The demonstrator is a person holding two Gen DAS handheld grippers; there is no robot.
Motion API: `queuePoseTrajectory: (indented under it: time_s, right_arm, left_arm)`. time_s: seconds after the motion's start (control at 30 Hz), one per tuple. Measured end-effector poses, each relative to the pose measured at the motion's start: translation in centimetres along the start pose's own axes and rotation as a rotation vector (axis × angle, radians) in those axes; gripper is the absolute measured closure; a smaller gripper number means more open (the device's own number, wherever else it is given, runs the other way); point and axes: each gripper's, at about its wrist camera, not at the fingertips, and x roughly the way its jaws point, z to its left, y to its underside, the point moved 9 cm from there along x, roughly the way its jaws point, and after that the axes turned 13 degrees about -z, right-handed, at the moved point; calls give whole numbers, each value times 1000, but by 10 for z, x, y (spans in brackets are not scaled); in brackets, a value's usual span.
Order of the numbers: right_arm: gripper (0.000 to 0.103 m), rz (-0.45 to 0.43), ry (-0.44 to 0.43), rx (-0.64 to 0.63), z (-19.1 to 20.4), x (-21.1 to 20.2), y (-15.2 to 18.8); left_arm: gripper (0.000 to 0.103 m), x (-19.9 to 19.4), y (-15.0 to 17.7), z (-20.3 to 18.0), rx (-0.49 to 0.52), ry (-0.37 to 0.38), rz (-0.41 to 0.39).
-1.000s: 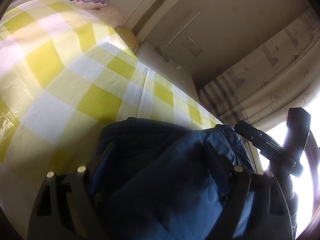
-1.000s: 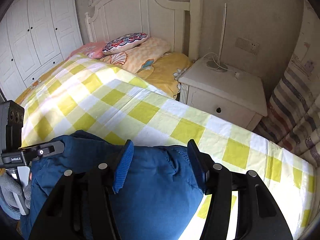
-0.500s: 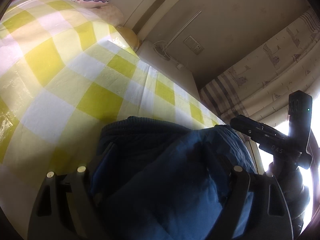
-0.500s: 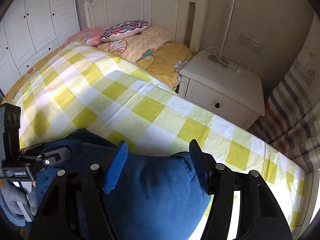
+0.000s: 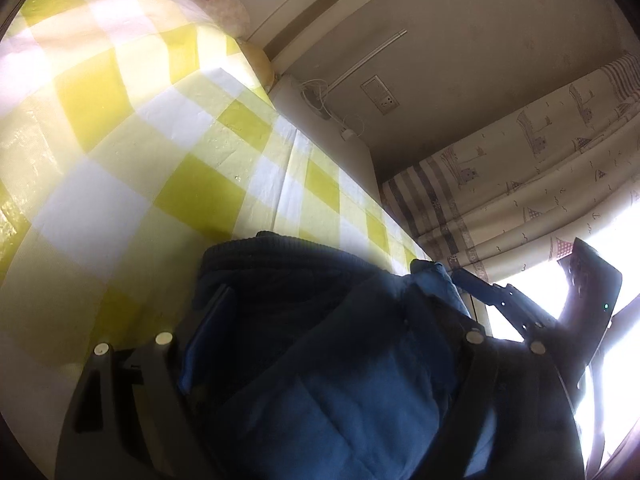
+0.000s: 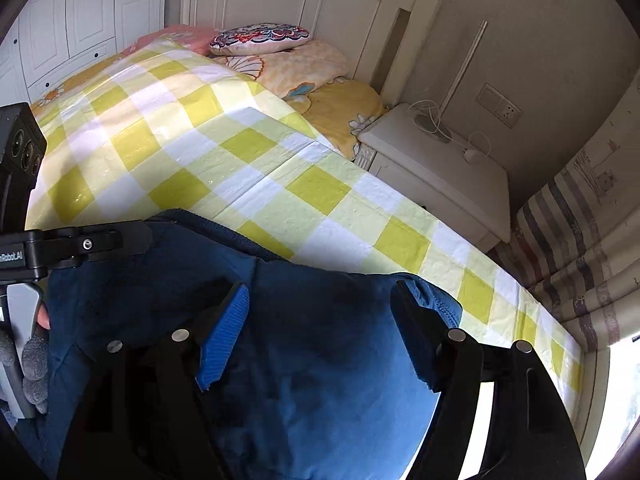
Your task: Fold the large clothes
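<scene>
A dark blue padded jacket [image 5: 320,380] lies bunched at the near edge of the yellow-checked bed cover [image 5: 120,160]. My left gripper [image 5: 324,300] stands wide open over it, and the fabric fills the gap between the fingers. In the right wrist view the jacket [image 6: 312,400] bulges between the blue pads [image 6: 224,336] of my right gripper [image 6: 320,292], whose jaws are opening; the pads do not pinch the cloth. The left gripper [image 6: 80,244] shows at the left edge, held by a gloved hand [image 6: 32,352]. The right gripper [image 5: 520,312] shows against the bright window.
The bed cover [image 6: 200,152] stretches away to the pillows [image 6: 260,36] and a white headboard [image 6: 320,0]. A white nightstand [image 6: 440,160] with a cable stands beside the bed, a striped curtain [image 6: 580,240] to the right, and white wardrobe doors [image 6: 80,20] at the far left.
The right gripper's fingers have spread apart on the jacket, and its view has shifted so the left gripper sits higher in it. The left gripper has stayed put.
</scene>
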Motion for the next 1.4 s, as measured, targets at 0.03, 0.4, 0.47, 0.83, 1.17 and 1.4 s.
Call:
queuePoseTrajectory:
  time_s: [0.03,0.4,0.47,0.83,1.17,1.4]
  right_arm:
    - [25,-25,-38,52,-2,-18,-3]
    - [8,-233,-193,107,45,-173,35]
    - [8,-209,-177,70,61,-170,58]
    - [4,-193,-104,54,79,-127,124]
    - [4,-228,-101,121,68,-154,127]
    - [4,-290,-97,192,58,-194,141]
  left_arm:
    - [19,-7,-3,-1,5,-36,0]
    - [2,-114,-7,-131,439,-23,-193]
    - [2,-97,12,-128,432,-26,-121]
    - [3,-53,49,-52,259,9,-93]
    - [3,-88,35,-50,180,-33,-143]
    - [2,-150,73,-62,268,-44,-159]
